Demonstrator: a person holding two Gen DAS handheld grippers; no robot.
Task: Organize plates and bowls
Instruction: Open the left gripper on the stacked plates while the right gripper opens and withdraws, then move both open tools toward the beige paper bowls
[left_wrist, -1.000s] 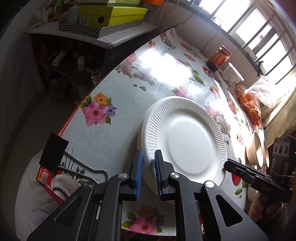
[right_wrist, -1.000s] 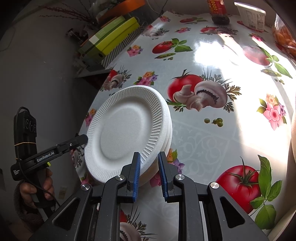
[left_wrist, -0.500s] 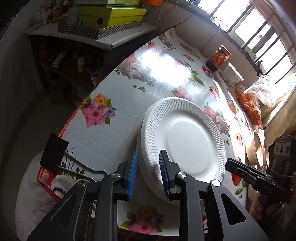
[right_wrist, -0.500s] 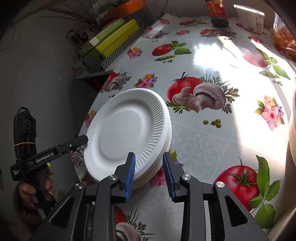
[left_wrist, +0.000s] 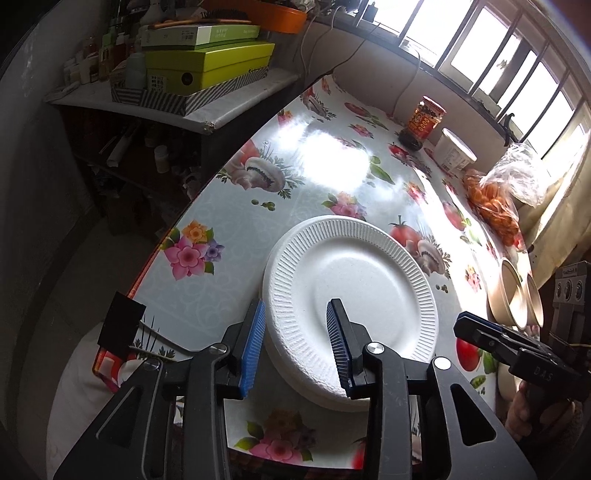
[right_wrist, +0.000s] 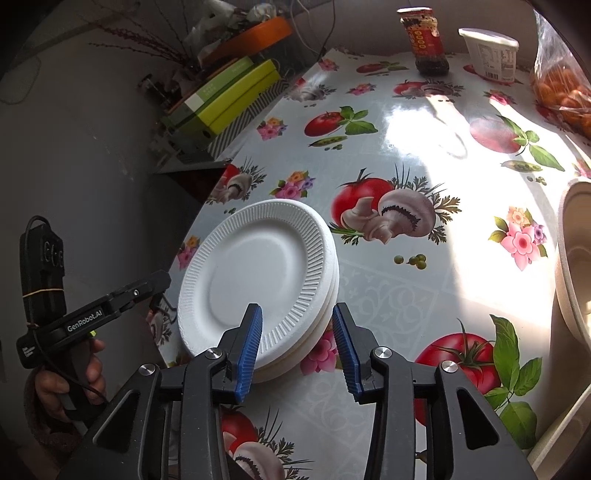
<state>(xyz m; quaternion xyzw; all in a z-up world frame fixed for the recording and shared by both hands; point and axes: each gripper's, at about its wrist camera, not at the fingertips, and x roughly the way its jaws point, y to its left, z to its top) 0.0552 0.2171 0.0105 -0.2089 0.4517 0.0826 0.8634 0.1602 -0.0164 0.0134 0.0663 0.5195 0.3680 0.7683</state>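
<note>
Step in hand: release of the plates (left_wrist: 351, 295), a white ribbed foam stack lying flat near the table's (left_wrist: 236, 236) left edge.

Left gripper (left_wrist: 295, 343): jaws have just been opening. The near left rim of the stack sits between the blue pads, but neither pad presses on it; nothing is held.

Right gripper (right_wrist: 297, 347): jaws have likewise just been opening. The near right rim of the stack lies between the pads, with a gap visible on both sides; nothing is held.

Judgement: the plates appear sorted into one stack, so that part of the task seems done. The bowls (left_wrist: 517, 299), two tan ones nested on their sides well to the right of the stack, appear to be what remains. The next move calls for lifting both grippers clear without dragging the light foam rims, then shifting right toward the bowls.

Hard to make out:
- The number of plates; only the edges of a few layers show.
- The bowls, which are cut off in both views; whether more lie beyond them cannot be told.
- The table's near edge, hidden behind both gripper bodies
</note>
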